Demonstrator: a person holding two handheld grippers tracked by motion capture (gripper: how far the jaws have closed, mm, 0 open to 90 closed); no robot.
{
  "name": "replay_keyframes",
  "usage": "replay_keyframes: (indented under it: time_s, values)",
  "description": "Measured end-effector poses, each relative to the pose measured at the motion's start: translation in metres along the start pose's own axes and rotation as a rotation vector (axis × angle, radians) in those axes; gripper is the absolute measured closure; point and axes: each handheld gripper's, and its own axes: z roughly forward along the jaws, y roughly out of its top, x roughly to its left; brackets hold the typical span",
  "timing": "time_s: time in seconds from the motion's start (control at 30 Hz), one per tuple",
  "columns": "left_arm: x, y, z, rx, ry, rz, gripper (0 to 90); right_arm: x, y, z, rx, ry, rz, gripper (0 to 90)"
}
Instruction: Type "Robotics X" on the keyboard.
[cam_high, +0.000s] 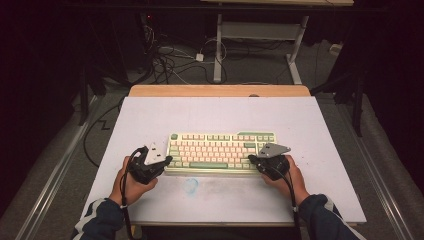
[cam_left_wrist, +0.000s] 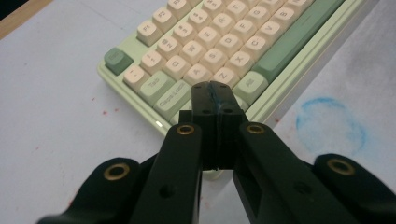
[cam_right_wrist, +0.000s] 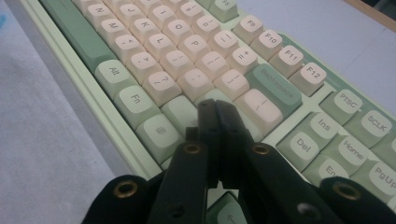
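A pale green keyboard (cam_high: 220, 152) with cream keys lies in the middle of the white board (cam_high: 150, 120). My left gripper (cam_high: 167, 160) is at the keyboard's near left corner; in the left gripper view the keyboard (cam_left_wrist: 224, 37) lies ahead and the left gripper (cam_left_wrist: 215, 88) has its jaws pressed together with nothing between them, over the bottom-left keys. My right gripper (cam_high: 251, 159) is at the near right part of the keyboard. In the right gripper view the right gripper (cam_right_wrist: 215, 106) is shut and empty above the keyboard (cam_right_wrist: 187, 51), close to the Backspace key (cam_right_wrist: 273, 88).
A blue ring-shaped smudge (cam_high: 190, 185) (cam_left_wrist: 330, 123) marks the board in front of the keyboard. The board rests on a wooden table (cam_high: 220, 90). Beyond it are a desk frame (cam_high: 260, 35) and floor cables (cam_high: 170, 60).
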Motion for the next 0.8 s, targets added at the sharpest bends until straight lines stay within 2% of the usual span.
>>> replay_keyframes:
  time_s: [0.4,0.8]
  values:
    - [-0.017,0.008,0.027,0.038,-0.049,0.04,87.2,0.0,0.0,0.0,0.0,-0.003,-0.002,90.0]
    - [-0.027,0.006,0.051,0.09,-0.064,0.062,87.1,0.0,0.0,0.0,0.0,-0.002,-0.002,90.0]
